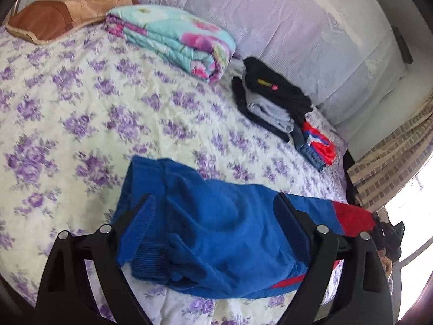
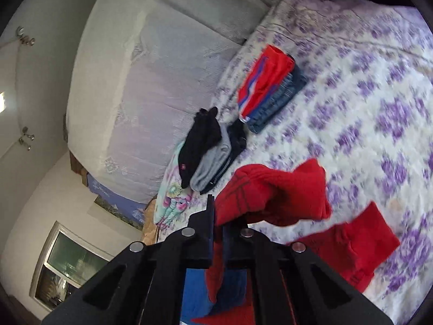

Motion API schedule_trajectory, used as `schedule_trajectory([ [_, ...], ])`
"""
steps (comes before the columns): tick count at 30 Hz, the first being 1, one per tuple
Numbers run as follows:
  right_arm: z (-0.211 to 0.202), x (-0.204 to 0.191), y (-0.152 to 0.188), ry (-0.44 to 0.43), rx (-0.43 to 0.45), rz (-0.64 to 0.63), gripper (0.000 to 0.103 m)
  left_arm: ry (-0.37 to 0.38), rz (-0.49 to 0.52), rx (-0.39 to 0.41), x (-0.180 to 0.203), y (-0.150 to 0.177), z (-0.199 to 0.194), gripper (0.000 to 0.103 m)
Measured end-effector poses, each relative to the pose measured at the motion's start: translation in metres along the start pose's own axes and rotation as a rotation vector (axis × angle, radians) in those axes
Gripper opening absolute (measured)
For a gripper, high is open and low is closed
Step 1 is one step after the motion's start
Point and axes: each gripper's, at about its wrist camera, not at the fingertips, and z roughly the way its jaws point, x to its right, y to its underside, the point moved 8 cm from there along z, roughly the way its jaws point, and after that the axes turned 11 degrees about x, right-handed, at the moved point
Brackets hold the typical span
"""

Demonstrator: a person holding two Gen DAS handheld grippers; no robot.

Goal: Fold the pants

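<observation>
Blue pants [image 1: 216,233] with red leg ends lie bunched on the purple-flowered bed sheet [image 1: 81,113], low in the left wrist view. My left gripper [image 1: 213,197] is open, one finger on each side of the blue cloth, with a ribbed cuff beside the left finger [image 1: 143,208]. In the right wrist view my right gripper [image 2: 217,216] is shut on the red part of the pants [image 2: 270,189], which is lifted off the sheet in a crumpled fold. A second red leg end [image 2: 351,246] hangs lower to the right. Blue cloth shows under the jaws.
A stack of folded dark and grey clothes [image 1: 273,100] and a red-and-blue garment on folded jeans [image 1: 316,143] sit near the bed's far edge. A folded floral quilt [image 1: 173,38] and a brown pillow [image 1: 62,16] lie further back. A white-covered wall panel [image 1: 297,21] borders the bed.
</observation>
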Motion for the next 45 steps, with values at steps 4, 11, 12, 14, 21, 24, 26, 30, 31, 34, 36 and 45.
schedule_trajectory([
  [4,-0.019,0.048,0.038,0.128,-0.064,-0.003,0.004,-0.006,0.045,0.029,-0.002,0.006,-0.031,0.087],
  [11,-0.043,0.124,0.081,0.161,-0.101,0.182,0.008,0.004,0.046,-0.082,-0.008,0.058,-0.046,0.087],
  [12,-0.042,0.123,0.081,0.165,-0.101,0.152,0.008,0.011,0.057,-0.086,-0.006,0.064,-0.051,0.087],
  [14,-0.039,0.122,0.083,0.169,-0.102,0.124,0.008,0.026,0.062,-0.088,-0.001,0.07,-0.061,0.087],
  [21,-0.033,0.145,0.097,0.117,-0.085,0.225,0.019,0.059,-0.03,-0.109,-0.002,0.083,-0.064,0.091],
  [24,-0.035,0.142,0.098,0.113,-0.075,0.198,0.019,0.069,-0.12,-0.15,-0.003,0.084,-0.041,0.091],
  [26,-0.035,0.141,0.099,0.113,-0.072,0.194,0.019,0.042,-0.181,-0.175,-0.009,0.087,-0.026,0.091],
  [30,-0.037,0.141,0.099,0.112,-0.072,0.19,0.019,-0.001,-0.298,-0.18,-0.022,0.084,-0.006,0.091],
  [31,-0.038,0.14,0.1,0.113,-0.073,0.185,0.019,-0.014,-0.31,-0.162,-0.024,0.076,-0.004,0.09],
  [34,-0.038,0.139,0.099,0.108,-0.072,0.177,0.019,-0.03,-0.293,-0.146,-0.021,0.057,-0.003,0.09],
  [36,-0.037,0.139,0.099,0.105,-0.07,0.172,0.019,-0.045,-0.264,-0.163,-0.015,0.052,-0.005,0.09],
  [45,-0.035,0.138,0.1,0.107,-0.079,0.172,0.02,-0.098,-0.335,-0.19,-0.034,0.06,0.014,0.076],
])
